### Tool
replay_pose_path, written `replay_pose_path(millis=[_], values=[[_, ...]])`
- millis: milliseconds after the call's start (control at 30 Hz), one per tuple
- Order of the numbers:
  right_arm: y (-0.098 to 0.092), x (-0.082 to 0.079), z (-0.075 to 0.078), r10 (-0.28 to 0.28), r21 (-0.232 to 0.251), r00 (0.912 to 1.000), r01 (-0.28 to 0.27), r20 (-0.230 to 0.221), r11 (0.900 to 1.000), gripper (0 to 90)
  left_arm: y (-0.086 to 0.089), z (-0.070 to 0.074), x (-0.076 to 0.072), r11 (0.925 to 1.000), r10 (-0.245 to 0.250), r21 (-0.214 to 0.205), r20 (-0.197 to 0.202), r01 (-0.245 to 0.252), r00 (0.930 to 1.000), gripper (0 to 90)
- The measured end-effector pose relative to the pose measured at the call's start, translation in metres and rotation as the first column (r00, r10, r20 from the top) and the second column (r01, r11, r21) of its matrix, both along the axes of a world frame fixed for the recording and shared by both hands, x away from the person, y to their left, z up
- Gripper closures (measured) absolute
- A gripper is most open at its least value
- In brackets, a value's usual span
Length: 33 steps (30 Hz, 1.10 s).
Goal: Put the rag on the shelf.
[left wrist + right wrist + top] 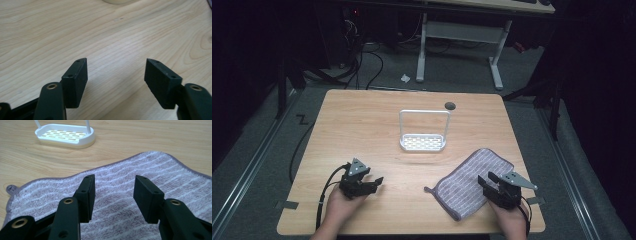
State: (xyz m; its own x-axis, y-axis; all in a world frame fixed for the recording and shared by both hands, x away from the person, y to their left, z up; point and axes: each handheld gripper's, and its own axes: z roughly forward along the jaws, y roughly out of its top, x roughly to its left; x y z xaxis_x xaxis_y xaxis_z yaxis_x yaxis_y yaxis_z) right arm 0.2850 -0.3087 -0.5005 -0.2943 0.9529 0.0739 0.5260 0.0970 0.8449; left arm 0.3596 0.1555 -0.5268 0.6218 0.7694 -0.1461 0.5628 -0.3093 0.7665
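- Table (362,115): light wood, person seated at its near edge
- Towel (472,182): grey-purple, striped, flat at near right; loop tab (10,188) at its corner
- Right gripper (113,195): jaws parted, empty, poised over the towel's near part
- Left gripper (116,80): jaws spread wide, empty, over bare wood, well apart from the towel
- Rack (423,142): white, slotted tray with tall hoop, mid-table, beyond the towel

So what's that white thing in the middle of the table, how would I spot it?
Start at the wooden table; near its middle, beyond the striped cloth, stands a small white rack. It has a slotted tray base and a tall hoop handle, the one upright thing there.
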Motion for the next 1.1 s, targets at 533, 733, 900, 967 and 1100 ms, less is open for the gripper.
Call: replay_pose_path(millis=[533,733,900,967,1100], values=[[0.02,0.03,-0.009,0.069,-0.019,0.9913,-0.071,-0.112,0.9973,90.0,0.004,0.003,-0.001,0.9941,-0.051,-0.097,-0.026,0.049,0.9983,75.4],[0.043,0.043,-0.024,0.159,-0.057,0.9678,-0.173,-0.195,0.9833,90.0,0.004,0.002,-0.003,0.995,-0.049,-0.088,-0.031,0.046,0.9983,76.7],[0.073,0.031,-0.026,0.292,-0.033,0.9356,-0.305,-0.198,0.9519,90.0,0.004,0.003,-0.004,0.994,-0.05,-0.099,-0.033,0.047,0.9982,76.2],[0.08,0.029,-0.026,0.318,-0.031,0.9274,-0.33,-0.197,0.9435,90.0,0.001,0.004,-0.005,0.9934,-0.059,-0.1,-0.032,0.056,0.9977,76.2],[0.111,0.018,-0.027,0.42,-0.03,0.8861,-0.434,-0.196,0.9006,90.0,-0.012,0.005,-0.01,0.9911,-0.098,-0.093,-0.028,0.095,0.9947,76.2]])
